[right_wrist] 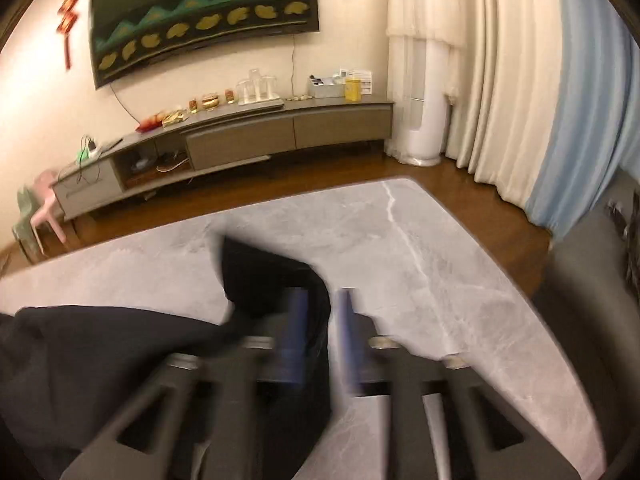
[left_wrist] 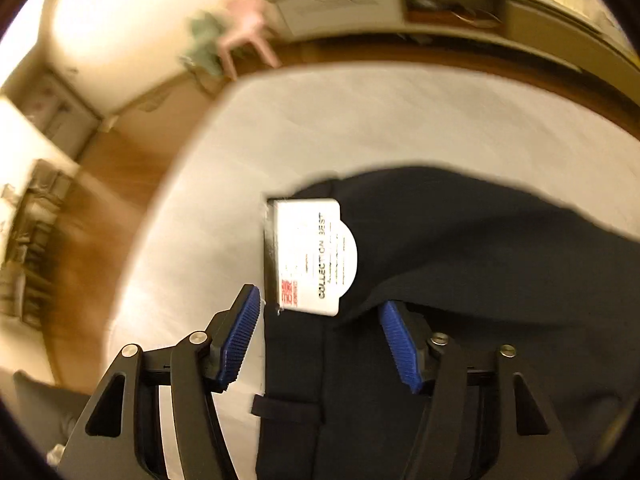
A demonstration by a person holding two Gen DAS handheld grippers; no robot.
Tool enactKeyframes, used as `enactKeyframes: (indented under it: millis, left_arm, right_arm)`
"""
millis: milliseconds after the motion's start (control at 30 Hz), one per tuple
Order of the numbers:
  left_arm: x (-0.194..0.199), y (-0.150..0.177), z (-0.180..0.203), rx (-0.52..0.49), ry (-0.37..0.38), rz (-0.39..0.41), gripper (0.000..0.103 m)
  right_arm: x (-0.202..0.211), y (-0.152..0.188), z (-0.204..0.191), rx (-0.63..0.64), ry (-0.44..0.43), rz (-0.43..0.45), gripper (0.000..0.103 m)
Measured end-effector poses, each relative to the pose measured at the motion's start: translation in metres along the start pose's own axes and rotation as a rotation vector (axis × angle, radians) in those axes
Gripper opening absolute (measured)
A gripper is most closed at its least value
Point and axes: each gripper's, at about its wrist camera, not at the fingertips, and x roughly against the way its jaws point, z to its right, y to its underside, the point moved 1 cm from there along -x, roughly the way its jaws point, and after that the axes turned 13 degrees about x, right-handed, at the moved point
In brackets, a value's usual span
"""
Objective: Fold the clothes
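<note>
Both tongs, left (left_wrist: 320,334) and right (right_wrist: 322,340), spread over limp dark trousers (left_wrist: 460,248); I'd pinch the stiffer waistband just ahead, beside the tag (left_wrist: 310,256).

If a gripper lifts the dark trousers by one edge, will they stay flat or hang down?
The dark trousers would probably hang limp: the cloth already lies in soft folds on the table. The stiff-looking white tag may swing or flip when lifted.
</note>
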Motion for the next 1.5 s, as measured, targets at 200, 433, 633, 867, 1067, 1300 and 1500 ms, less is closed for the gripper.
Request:
enactKeyframes:
  millis: [200, 433, 633, 867, 1067, 1300, 1500]
  left_arm:
    - [0.069, 0.037, -0.063, 0.140, 0.337, -0.039, 0.065]
    - [0.140, 0.123, -0.146, 0.164, 0.577, -0.081, 0.071]
    - [0.159, 0.171, -0.165, 0.247, 0.671, -0.156, 0.071]
    - [0.173, 0.190, -0.176, 0.275, 0.677, -0.151, 0.071]
    - [0.153, 0.200, -0.172, 0.297, 0.642, -0.175, 0.072]
    - [0.116, 0.213, -0.161, 0.334, 0.542, -0.241, 0.072]
    - [0.079, 0.212, -0.142, 0.403, 0.557, -0.357, 0.072]
  right_arm:
    - [0.018, 0.043, 0.016, -0.052, -0.211, -0.236, 0.077]
    - [0.078, 0.115, -0.016, 0.164, -0.403, -0.345, 0.080]
    - [0.053, 0.143, -0.057, 0.420, -0.336, -0.457, 0.044]
    - [0.126, 0.068, -0.020, 0.376, -0.152, -0.124, 0.007]
    - [0.133, 0.063, 0.089, 0.079, 0.160, -0.130, 0.043]
    - [0.128, 0.136, 0.099, -0.224, -0.177, -0.220, 0.056]
    - [0.123, 0.133, 0.028, -0.327, -0.475, -0.202, 0.075]
